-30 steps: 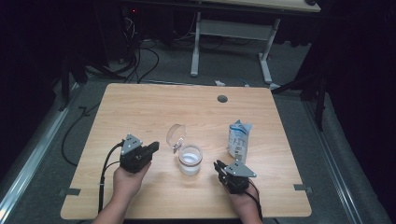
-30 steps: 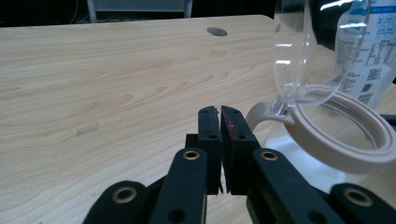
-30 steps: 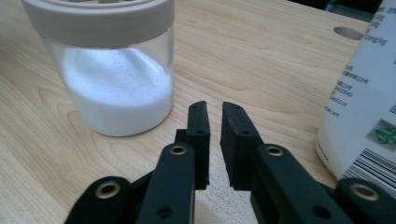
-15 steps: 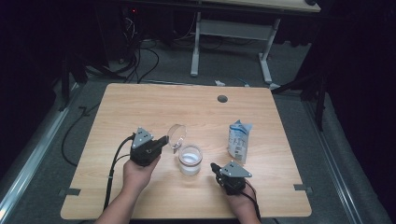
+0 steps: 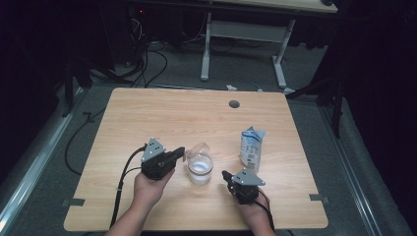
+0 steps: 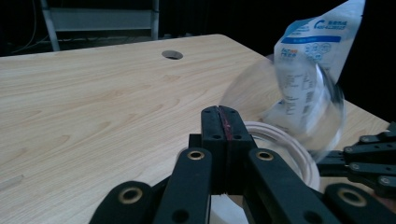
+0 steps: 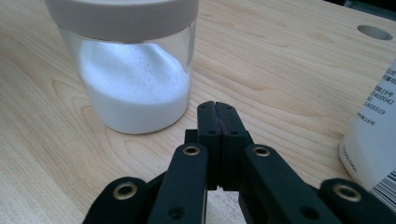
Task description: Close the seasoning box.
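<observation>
Two grippers sit low on the wooden table [image 5: 162, 113] in the high view, one in each of the person's hands. The left gripper [image 5: 180, 152] has its jaws pressed together with nothing between them, the tips just beside the jar [image 5: 200, 168], close to the clear lid [image 5: 196, 149] that stands tilted up at the jar's far rim. The right gripper [image 5: 226, 174] lies on the jar's other side, jaws also pressed together and empty, the tips near the glass but apart from it. Beyond the right gripper, a little to its right, stands the white and blue pouch [image 5: 252, 148], upright.

Seen from the left gripper view, the left gripper [image 6: 225, 116] shows its two black jaws meeting flat, pinching nothing. Just ahead and to the right of the tips is the jar's white rim [image 6: 289, 144], and above it the clear lid [image 6: 289, 107], blurred and tilted. The pouch [image 6: 322, 32] rises behind the lid, and part of the other gripper lies at the right edge.

Along the right gripper view, the right gripper [image 7: 216, 114] has its jaws closed on each other, holding nothing. The jar [image 7: 133, 70] stands ahead and to the left of the tips, not touching them, holding white powder in its lower part. The pouch [image 7: 373, 135] stands at the right edge.
</observation>
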Available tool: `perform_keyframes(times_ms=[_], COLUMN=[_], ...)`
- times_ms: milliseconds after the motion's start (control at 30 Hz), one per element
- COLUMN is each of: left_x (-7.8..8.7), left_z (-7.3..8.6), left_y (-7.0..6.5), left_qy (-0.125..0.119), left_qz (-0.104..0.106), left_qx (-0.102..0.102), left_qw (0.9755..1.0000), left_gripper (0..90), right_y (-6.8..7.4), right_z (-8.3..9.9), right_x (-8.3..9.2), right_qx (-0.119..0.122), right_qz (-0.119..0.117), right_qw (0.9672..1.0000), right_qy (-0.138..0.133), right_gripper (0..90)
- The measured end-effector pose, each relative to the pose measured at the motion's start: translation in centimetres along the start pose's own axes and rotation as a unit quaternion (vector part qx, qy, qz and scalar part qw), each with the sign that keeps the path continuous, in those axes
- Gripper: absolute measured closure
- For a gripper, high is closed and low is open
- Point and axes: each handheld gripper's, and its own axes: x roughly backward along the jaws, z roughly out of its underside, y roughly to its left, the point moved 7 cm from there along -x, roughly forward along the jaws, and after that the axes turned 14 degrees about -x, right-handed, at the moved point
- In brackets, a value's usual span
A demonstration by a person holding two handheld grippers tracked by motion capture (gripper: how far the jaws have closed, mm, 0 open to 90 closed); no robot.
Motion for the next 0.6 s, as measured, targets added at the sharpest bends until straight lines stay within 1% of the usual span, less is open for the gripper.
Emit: perform_keyframes(times_ms=[100, 200, 300, 367, 433, 467, 500, 533, 567, 600], left_x=[0.5, 1.4, 2.8, 4.0, 5.4, 6.0, 6.9, 7.6, 8.4, 9.0], left_z=[0.3, 0.6, 1.3, 2.0, 2.6, 2.7, 2.9, 3.1, 3.2, 3.2], left_y=[0.4, 1.6, 3.3, 4.9, 6.5, 7.0, 7.9, 8.6, 9.4, 10.0], left_qy=[0.003, 0.007, 0.018, 0.032, 0.041, 0.041, 0.04, 0.035, 0.03, 0.027], left_qz=[-0.002, -0.011, -0.029, -0.046, -0.064, -0.069, -0.08, -0.095, -0.112, -0.123], left_qx=[-0.01, -0.014, -0.032, -0.045, -0.049, -0.049, -0.055, -0.076, -0.097, -0.104], left_qw=[0.9999, 0.9998, 0.9989, 0.9974, 0.9959, 0.9956, 0.9945, 0.9919, 0.9884, 0.9865], left_gripper=[88.7, 87.4, 85.6, 83.7, 80.8, 79.2, 76.7, 72.9, 68.5, 63.3], right_y=[0.0, 0.0, -0.1, -0.1, -0.1, -0.1, -0.1, -0.1, -0.2, -0.2], right_z=[0.0, -0.1, 0.0, 0.0, 0.0, 0.0, -0.1, -0.1, -0.2, -0.3], right_x=[-0.1, -0.2, -0.4, -0.5, -0.5, -0.5, -0.5, -0.5, -0.4, -0.4], right_qx=[-0.001, -0.002, -0.005, -0.005, -0.003, -0.004, -0.003, -0.002, -0.003, -0.003], right_qz=[0.002, 0.004, 0.006, 0.009, 0.008, 0.007, 0.006, 0.007, 0.008, 0.008], right_qw=[1.0, 1.0, 1.0, 0.9999, 0.9999, 0.9999, 1.0, 1.0, 1.0, 1.0], right_qy=[0.001, 0.003, 0.005, 0.006, 0.007, 0.006, 0.005, 0.003, 0.004, 0.004], right_gripper=[89.8, 89.6, 89.5, 89.5, 89.5, 89.5, 89.6, 89.6, 89.6, 89.6])
